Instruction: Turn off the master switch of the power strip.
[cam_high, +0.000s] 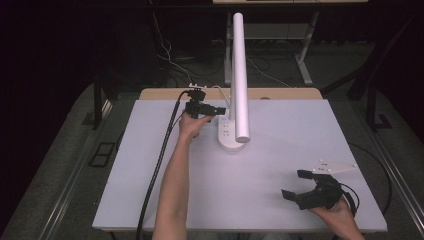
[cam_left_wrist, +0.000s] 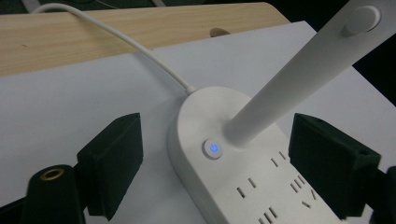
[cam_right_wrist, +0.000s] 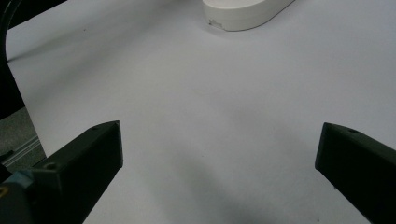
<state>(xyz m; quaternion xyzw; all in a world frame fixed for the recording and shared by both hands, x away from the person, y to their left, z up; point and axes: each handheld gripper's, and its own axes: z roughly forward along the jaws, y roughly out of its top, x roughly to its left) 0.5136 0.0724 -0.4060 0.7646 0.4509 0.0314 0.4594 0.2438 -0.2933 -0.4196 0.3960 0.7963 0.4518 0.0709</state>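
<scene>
White lamp base (cam_left_wrist: 233, 154): we see its lit button and upright stem between the left gripper (cam_left_wrist: 217, 163) jaws, spread wide.
Right gripper (cam_high: 300, 185): jaws spread, over bare table (cam_high: 280, 145) near the edge.

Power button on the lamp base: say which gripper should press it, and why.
Left. The left gripper is open right at the lamp base, its jaws either side of the lit power button. The right gripper is open over bare table, far from the base.
</scene>
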